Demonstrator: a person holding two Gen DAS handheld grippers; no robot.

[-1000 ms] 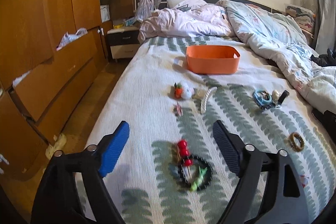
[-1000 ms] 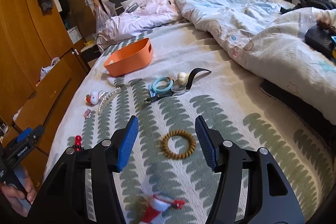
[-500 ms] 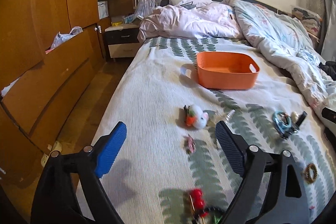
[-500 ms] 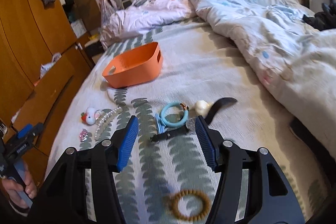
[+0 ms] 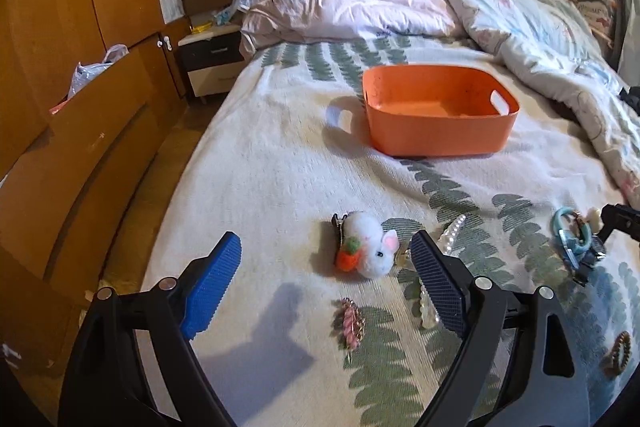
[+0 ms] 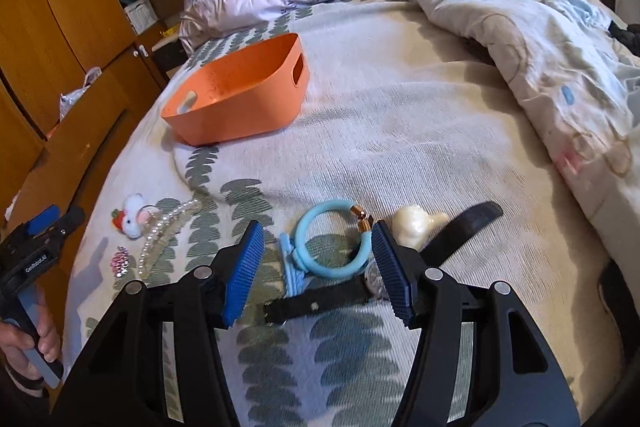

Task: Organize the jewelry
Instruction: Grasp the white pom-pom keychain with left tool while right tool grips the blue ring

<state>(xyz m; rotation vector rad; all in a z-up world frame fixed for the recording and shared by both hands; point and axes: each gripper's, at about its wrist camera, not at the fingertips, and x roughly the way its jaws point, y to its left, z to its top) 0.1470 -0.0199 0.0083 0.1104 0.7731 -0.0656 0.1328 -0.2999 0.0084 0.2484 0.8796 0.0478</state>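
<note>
**Both tongs open, each over its own cluster on the bed**

Right gripper (image 6: 318, 273) stands with its jaws partly apart and gripping nothing; the blue ring bracelet (image 6: 330, 241) lies flat between the pads on the bedspread (image 6: 400, 131), no pad visibly touching it. A black watch strap (image 6: 316, 303) runs across under it, long axis from 8 to 2 o'clock, with a cream pearl shell clip (image 6: 416, 223) just beside the right pad. These crowd the ring, so a closing pinch could catch the strap as well.

Left gripper (image 5: 326, 285) is spread wide and empty. Its nearest piece is the white plush bunny clip (image 5: 366, 245), at 12 o'clock between the pads, with a pink brooch (image 5: 351, 319) just below it and a pearl hair clip (image 5: 436, 267) partly behind the right pad, long axis roughly 1 to 6 o'clock.

An orange bin (image 5: 440, 115), seemingly empty, sits well apart at 12 to 1 o'clock from the left gripper and 11 o'clock from the right, the way to it unobstructed. A tan bead bracelet (image 5: 618, 349) lies at 4 o'clock.
</note>
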